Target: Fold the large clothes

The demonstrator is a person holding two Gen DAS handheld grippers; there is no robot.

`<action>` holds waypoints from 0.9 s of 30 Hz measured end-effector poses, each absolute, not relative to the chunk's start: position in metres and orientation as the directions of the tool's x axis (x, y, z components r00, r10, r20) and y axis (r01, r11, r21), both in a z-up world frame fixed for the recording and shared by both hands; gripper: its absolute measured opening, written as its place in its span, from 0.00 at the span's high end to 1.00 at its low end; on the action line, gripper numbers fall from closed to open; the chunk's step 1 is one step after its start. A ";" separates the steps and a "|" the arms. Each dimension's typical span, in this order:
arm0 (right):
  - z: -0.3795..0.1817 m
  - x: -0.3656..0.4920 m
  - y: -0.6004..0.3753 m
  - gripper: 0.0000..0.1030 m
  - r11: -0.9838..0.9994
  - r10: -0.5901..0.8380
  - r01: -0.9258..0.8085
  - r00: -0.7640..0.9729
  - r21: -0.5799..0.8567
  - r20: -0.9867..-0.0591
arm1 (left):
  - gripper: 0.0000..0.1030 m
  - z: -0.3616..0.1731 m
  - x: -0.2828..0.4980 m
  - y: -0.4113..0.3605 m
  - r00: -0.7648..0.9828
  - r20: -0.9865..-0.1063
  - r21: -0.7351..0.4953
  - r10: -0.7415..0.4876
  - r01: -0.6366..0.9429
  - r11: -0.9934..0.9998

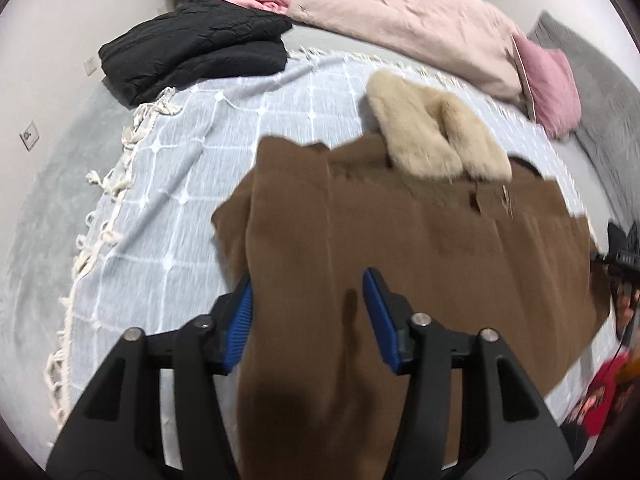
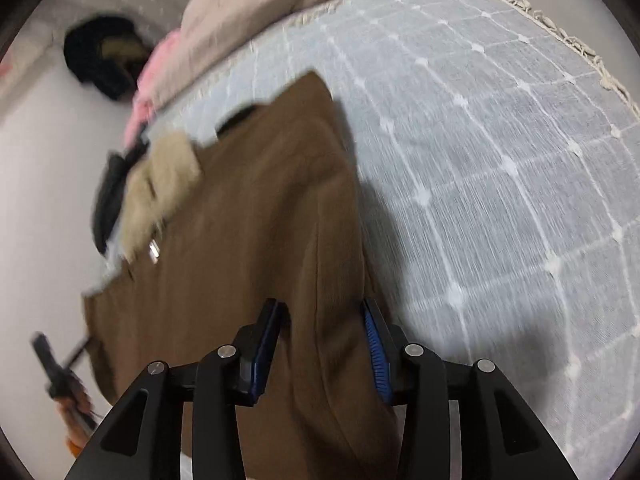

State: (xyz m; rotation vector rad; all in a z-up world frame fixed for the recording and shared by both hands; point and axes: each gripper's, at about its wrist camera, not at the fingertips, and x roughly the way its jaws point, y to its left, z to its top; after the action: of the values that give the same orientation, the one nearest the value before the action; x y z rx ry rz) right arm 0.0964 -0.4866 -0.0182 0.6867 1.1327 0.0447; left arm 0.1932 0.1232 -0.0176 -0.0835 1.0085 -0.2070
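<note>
A brown coat (image 1: 400, 240) with a cream fur collar (image 1: 432, 136) lies on a pale blue checked blanket (image 1: 192, 184). My left gripper (image 1: 308, 284) is open, its blue pads (image 1: 242, 320) either side of a strip of the coat's near edge. In the right wrist view the same coat (image 2: 240, 240) hangs lifted above the blanket (image 2: 500, 160), with its collar (image 2: 160, 188) at the left. My right gripper (image 2: 322, 312) has its jaws apart with a fold of the coat between them; I cannot tell whether the pads (image 2: 374, 340) press it.
A folded black garment (image 1: 196, 48) sits at the blanket's far left. A pink and beige pile (image 1: 400, 20) lies along the back, with a pink cushion (image 1: 548, 88) and grey pillow (image 1: 592, 80) at right. The fringed blanket edge (image 1: 100, 220) runs down the left.
</note>
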 end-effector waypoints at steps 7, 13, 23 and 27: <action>0.008 0.108 -0.463 0.94 0.851 0.203 0.286 0.593 0.440 -0.779 | 0.94 0.013 0.182 0.118 0.659 -0.720 -0.184 -0.217 0.120 0.976; 0.066 0.133 -0.449 0.95 0.894 0.092 0.258 0.694 0.366 -0.715 | 0.94 0.052 0.196 0.134 0.760 -0.603 -0.261 -0.242 0.099 0.960; 0.106 0.265 -0.432 0.95 0.905 0.037 0.243 0.772 0.349 -0.634 | 0.95 0.057 0.293 0.159 0.830 -0.526 -0.365 -0.185 -0.024 0.931; 0.062 0.319 -0.428 0.94 0.903 0.029 0.277 0.724 0.329 -0.689 | 0.95 0.014 0.337 0.161 0.798 -0.587 -0.343 -0.134 -0.095 0.935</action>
State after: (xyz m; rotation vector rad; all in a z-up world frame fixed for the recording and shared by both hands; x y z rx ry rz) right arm 0.3187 -0.4284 0.0622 0.4334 0.7545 -0.1413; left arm 0.3368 0.1612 0.0143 -0.3694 0.6501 -0.0216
